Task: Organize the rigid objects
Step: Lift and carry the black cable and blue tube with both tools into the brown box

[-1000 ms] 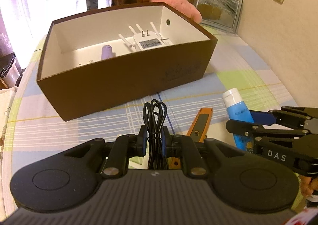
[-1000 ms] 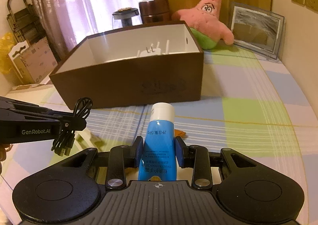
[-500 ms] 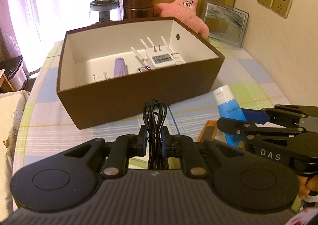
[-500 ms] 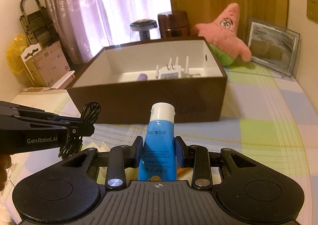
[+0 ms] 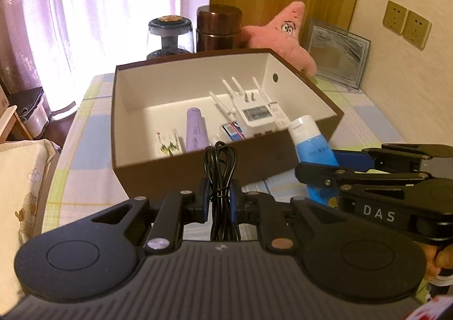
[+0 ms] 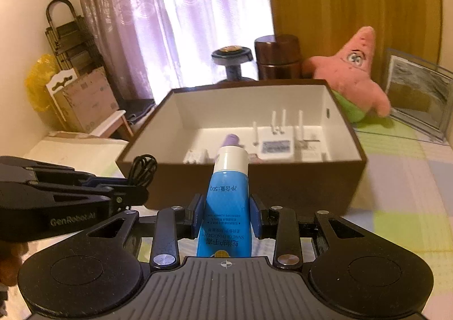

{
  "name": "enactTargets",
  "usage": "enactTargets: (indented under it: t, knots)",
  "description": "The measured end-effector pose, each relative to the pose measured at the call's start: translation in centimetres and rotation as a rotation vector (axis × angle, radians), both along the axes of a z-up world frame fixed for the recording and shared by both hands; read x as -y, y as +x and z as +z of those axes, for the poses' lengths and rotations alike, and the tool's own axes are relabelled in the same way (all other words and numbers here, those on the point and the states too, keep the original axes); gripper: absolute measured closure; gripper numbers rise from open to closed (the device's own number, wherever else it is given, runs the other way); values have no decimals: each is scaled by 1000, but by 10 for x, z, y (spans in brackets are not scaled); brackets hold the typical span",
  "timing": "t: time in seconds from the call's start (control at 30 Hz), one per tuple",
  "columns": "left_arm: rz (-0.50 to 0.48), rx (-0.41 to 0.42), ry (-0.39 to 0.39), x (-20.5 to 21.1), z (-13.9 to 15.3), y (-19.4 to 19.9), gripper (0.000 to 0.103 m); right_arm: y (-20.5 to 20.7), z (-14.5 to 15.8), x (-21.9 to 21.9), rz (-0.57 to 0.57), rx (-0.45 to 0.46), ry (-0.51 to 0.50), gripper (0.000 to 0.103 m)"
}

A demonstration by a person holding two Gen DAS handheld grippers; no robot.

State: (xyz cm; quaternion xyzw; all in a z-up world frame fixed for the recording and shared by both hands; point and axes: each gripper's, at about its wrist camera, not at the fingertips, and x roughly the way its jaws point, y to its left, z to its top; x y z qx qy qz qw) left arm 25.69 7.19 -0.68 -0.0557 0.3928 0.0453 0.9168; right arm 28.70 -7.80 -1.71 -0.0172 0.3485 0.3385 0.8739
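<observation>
My left gripper (image 5: 220,201) is shut on a coiled black cable (image 5: 220,170), held above the table just before the near wall of the brown box (image 5: 198,175). My right gripper (image 6: 225,214) is shut on a blue hand cream tube (image 6: 226,206) with a white cap, also raised before the box (image 6: 283,187). The tube also shows in the left wrist view (image 5: 314,150). Inside the box lie a white router (image 5: 252,113), a purple tube (image 5: 194,129) and small packets (image 5: 167,143). The left gripper and cable show in the right wrist view (image 6: 141,170).
A pink star plush (image 5: 280,34), a brown canister (image 5: 219,27), a glass jar (image 5: 170,37) and a picture frame (image 5: 337,54) stand behind the box. The checked tablecloth (image 5: 85,122) covers the table. A wall is at the right.
Both grippers have risen and moved toward the box with their loads, so the box interior shows more. The orange knife on the table has dropped out of view.
</observation>
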Motion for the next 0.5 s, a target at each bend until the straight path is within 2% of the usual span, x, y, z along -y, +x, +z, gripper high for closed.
enactTargets:
  t: [0.5]
  knots:
    - [46,48,28,-47,22,60,92,69,25,-60,47,28,49,72]
